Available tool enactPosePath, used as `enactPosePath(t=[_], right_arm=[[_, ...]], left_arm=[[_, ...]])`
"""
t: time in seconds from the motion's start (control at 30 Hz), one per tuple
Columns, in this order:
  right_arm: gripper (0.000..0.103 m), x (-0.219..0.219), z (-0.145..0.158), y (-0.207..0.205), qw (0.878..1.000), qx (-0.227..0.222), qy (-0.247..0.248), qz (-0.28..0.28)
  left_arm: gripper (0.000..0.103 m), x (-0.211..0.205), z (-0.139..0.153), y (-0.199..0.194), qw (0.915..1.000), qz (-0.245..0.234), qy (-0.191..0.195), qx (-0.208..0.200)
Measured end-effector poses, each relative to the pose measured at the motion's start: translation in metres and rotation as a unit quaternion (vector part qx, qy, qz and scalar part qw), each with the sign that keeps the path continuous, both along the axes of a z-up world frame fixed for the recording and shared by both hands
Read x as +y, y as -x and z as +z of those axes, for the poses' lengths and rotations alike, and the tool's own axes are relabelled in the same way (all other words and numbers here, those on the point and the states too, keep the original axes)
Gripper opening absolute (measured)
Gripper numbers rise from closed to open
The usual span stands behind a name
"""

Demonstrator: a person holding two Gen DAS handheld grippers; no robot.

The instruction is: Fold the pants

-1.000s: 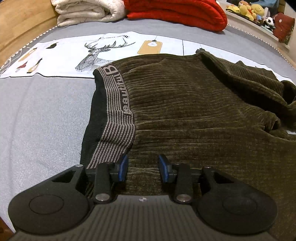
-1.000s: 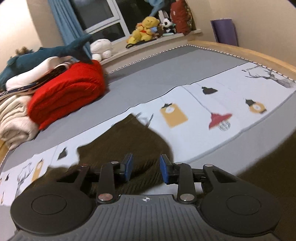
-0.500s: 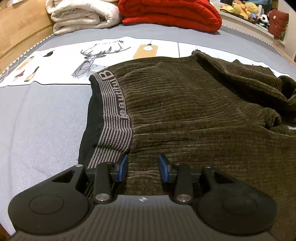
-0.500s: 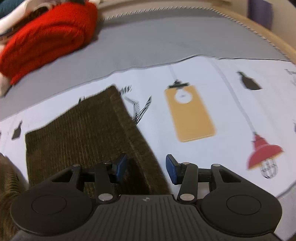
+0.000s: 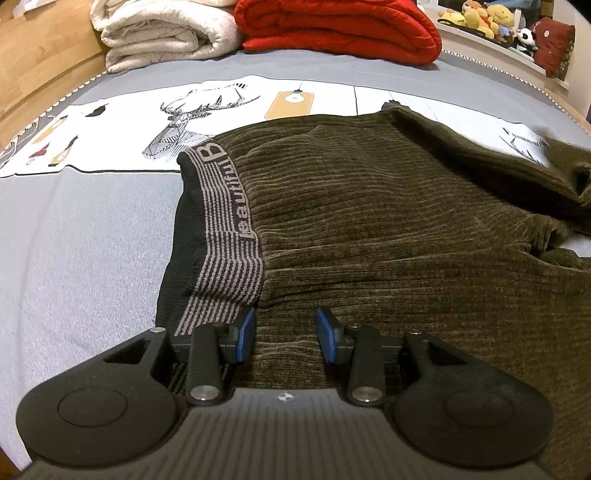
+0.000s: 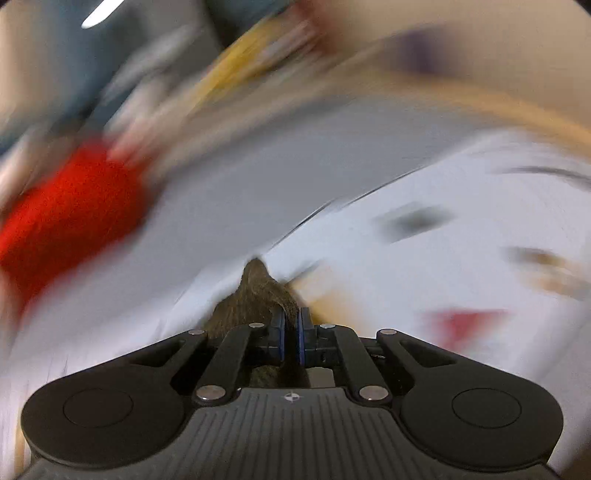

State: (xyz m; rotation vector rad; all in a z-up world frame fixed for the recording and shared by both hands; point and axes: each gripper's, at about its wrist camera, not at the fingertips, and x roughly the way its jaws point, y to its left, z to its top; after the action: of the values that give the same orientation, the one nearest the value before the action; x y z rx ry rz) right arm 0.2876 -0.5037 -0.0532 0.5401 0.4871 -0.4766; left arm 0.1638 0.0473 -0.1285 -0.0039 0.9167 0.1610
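Dark olive ribbed pants (image 5: 388, 221) lie spread on the bed, with a striped grey waistband (image 5: 225, 229) at their left edge. My left gripper (image 5: 286, 334) is open and hovers low over the pants just right of the waistband. In the right wrist view, my right gripper (image 6: 290, 334) is shut on a bunched end of the pants (image 6: 255, 295) and holds it above the bed. That view is heavily blurred by motion.
The grey bed cover has a white printed panel with a deer (image 5: 192, 114). A folded cream blanket (image 5: 162, 33) and a red blanket (image 5: 340, 29) lie at the far side. Plush toys (image 5: 480, 14) sit on a ledge at the back right. A wooden bed frame (image 5: 37, 66) runs along the left.
My right gripper has closed on the pant leg end and lifted it with a fast swing. My left gripper has stayed over the waistband area, open.
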Motion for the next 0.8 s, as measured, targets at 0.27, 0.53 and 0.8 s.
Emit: enactPosePath(t=[0.27, 0.53, 0.8], right_arm=[[0.015, -0.061, -0.075, 0.073, 0.984, 0.054, -0.129, -0.106], [0.022, -0.106, -0.078, 0.054, 0.981, 0.045, -0.166, -0.094], [0.006, -0.106, -0.037, 0.069, 0.978, 0.048, -0.007, -0.204]], left_arm=[[0.041, 0.002, 0.0, -0.001, 1.0, 0.0, 0.004, 0.001], [0.041, 0.001, -0.001, 0.0, 1.0, -0.003, 0.0, -0.002], [0.041, -0.001, -0.002, 0.0, 0.9999, -0.006, -0.009, -0.001]])
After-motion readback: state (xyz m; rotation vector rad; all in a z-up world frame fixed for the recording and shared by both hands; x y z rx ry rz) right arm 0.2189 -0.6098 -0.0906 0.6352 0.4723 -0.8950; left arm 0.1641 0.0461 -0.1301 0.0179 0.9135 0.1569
